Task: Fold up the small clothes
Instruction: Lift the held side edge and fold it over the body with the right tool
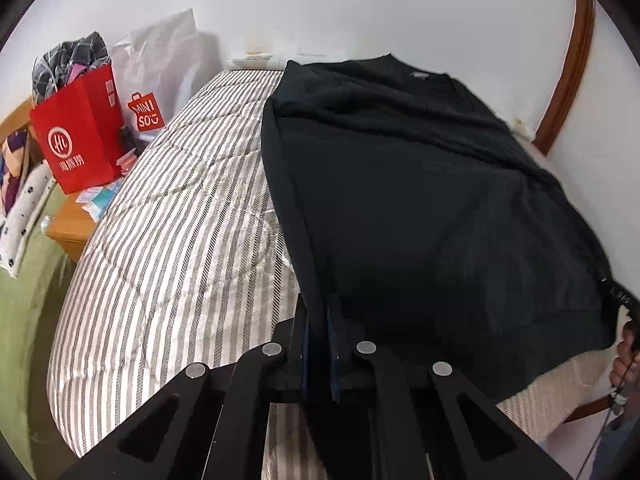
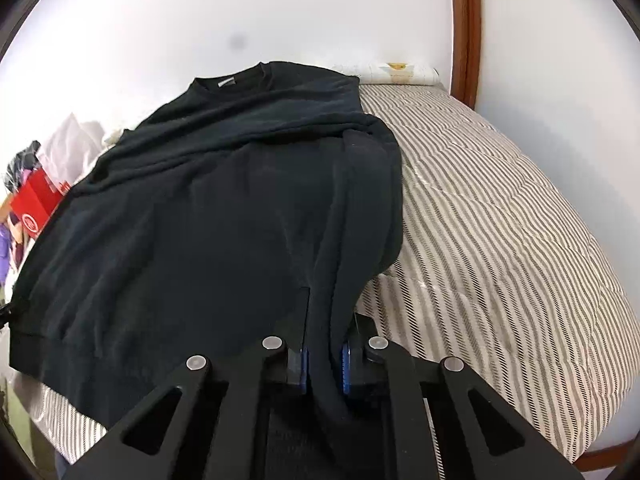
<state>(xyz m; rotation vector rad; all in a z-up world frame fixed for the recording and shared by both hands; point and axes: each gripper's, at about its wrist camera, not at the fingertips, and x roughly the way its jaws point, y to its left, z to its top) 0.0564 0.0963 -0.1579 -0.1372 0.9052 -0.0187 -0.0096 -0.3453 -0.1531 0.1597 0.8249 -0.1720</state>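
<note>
A black long-sleeved sweater (image 1: 420, 200) lies on a striped quilt (image 1: 180, 220), neck at the far end, sleeves folded across its chest. My left gripper (image 1: 320, 320) is shut on the sweater's near left hem corner. In the right wrist view the sweater (image 2: 200, 220) fills the left half. My right gripper (image 2: 324, 328) is shut on a bunched fold at the sweater's near right edge, with cloth hanging between the blue pads (image 2: 346, 364). The hem between the grippers is lifted off the quilt (image 2: 500, 240).
A red paper bag (image 1: 76, 140) and a white Miniso bag (image 1: 152, 80) stand on a wooden bedside stand at the left. A white wall runs behind the bed. A curved wooden bed frame (image 2: 466, 32) rises at the right. A hand (image 1: 624, 360) shows at the right edge.
</note>
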